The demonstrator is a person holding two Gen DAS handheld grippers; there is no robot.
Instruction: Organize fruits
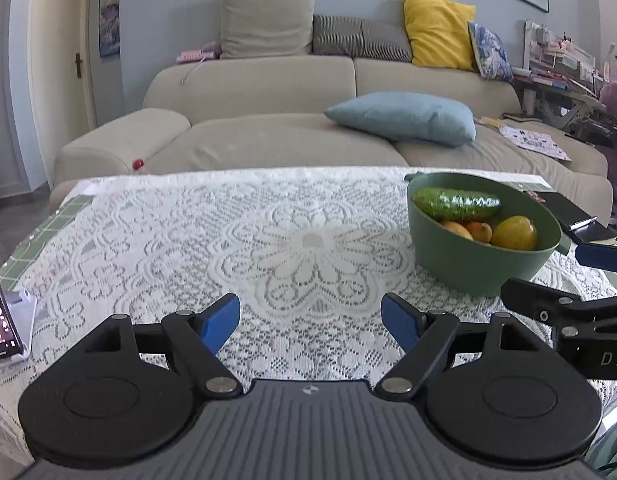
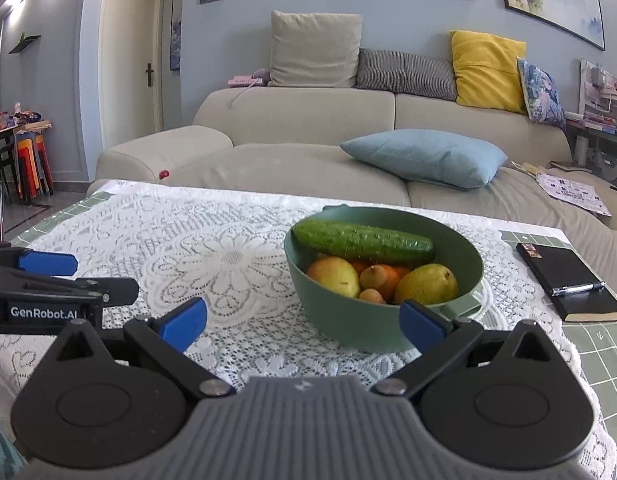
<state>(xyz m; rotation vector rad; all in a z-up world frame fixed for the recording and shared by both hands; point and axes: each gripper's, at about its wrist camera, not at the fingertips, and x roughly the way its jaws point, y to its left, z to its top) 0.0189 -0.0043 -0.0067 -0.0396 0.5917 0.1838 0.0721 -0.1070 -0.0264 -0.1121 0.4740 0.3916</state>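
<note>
Your left gripper point(image 1: 310, 322) and right gripper point(image 2: 302, 322) gape empty near the round green plastic bowl point(image 2: 348, 320) holding a long green cucumber point(image 2: 362, 242).

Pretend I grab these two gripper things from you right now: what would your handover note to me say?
Left gripper: open, empty, over the lace cloth.
Right gripper: open, empty, at the near side of the green bowl.
Things: cucumber lies across the top of the bowl; lemons and small orange fruits sit beneath it.
Done: all visible fruit is in the bowl.
Left: seemingly nothing loose on the cloth; check beyond view.
</note>
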